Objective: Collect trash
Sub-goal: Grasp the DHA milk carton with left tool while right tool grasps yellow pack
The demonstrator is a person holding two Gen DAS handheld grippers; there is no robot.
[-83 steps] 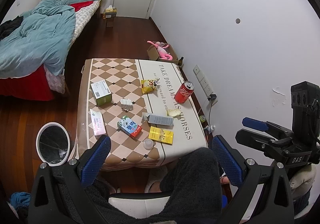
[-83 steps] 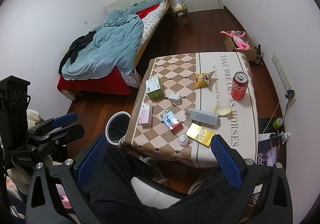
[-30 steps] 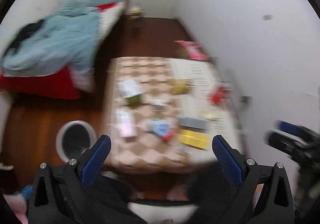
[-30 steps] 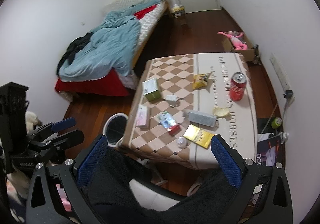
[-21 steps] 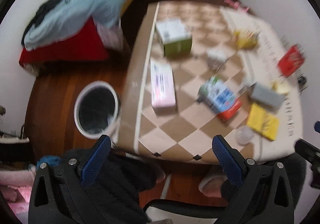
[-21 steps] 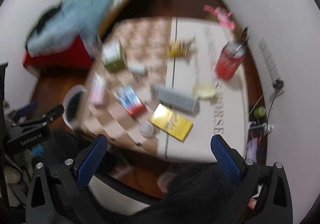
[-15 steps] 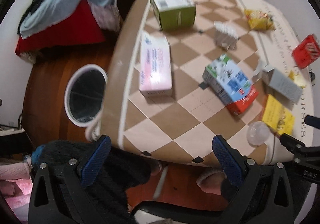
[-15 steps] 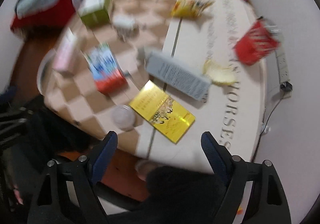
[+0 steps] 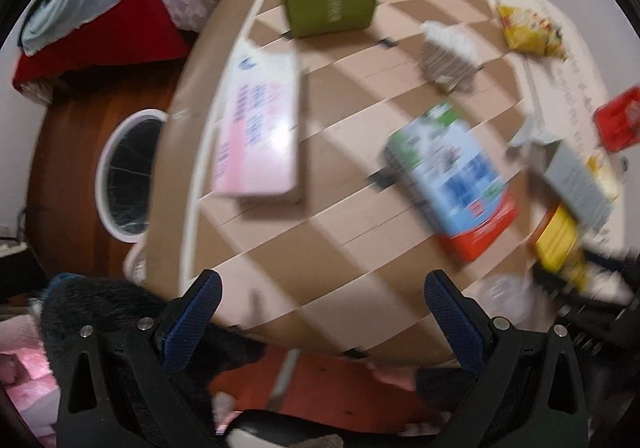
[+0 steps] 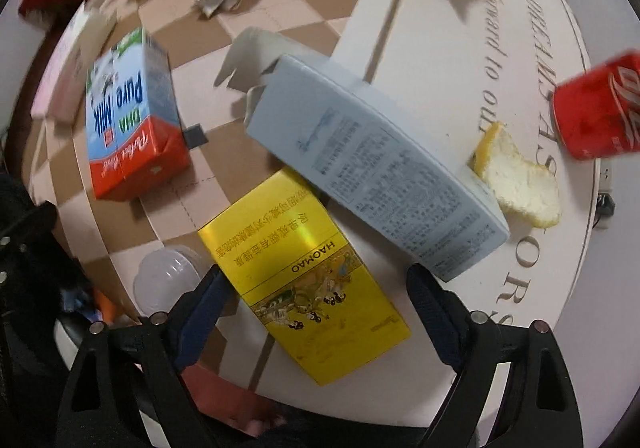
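Approach step: right gripper [image 10: 316,288], fingers wide (left gripper [image 9: 320,298] likewise), straddles yellow box [image 10: 304,276]; next, close.

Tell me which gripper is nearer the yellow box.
Right. The right gripper is open, its fingers either side of the yellow box. The left gripper is open over the table's near edge, the box far to its right.
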